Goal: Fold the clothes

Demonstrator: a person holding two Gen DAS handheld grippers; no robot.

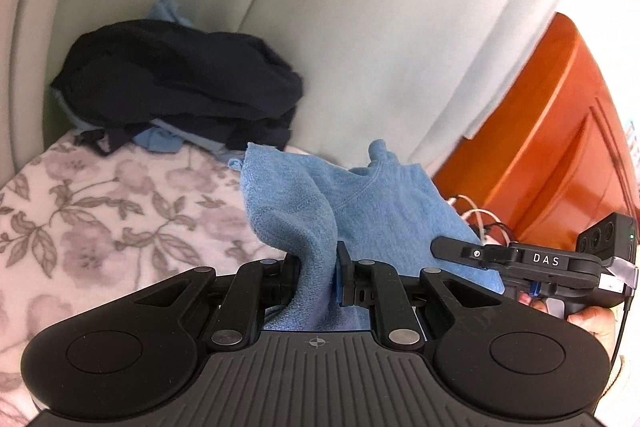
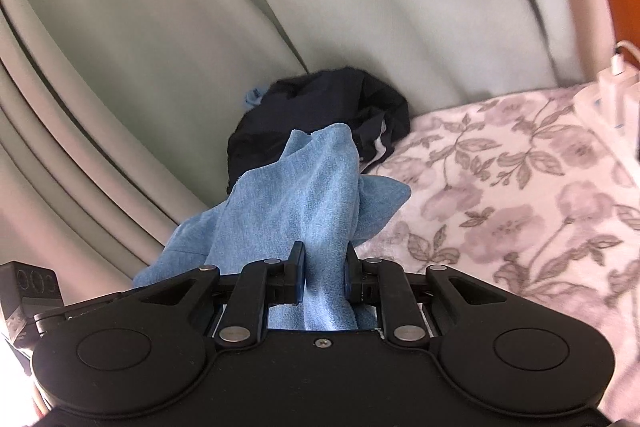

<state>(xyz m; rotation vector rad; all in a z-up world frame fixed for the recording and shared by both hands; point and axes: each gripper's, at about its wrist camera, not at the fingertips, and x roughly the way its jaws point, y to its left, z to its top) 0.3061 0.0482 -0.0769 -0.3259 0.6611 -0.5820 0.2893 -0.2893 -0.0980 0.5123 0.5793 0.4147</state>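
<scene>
Both grippers' fingers [image 1: 343, 269] pinch blue cloth [image 2: 304, 195].

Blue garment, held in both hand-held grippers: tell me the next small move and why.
Probably draw the two apart to stretch the cloth flat above the floral blanket. The left hand-held gripper and the right hand-held gripper each pinch a bunched part of the blue garment, which hangs crumpled between them, so no clean fold line shows yet.
</scene>
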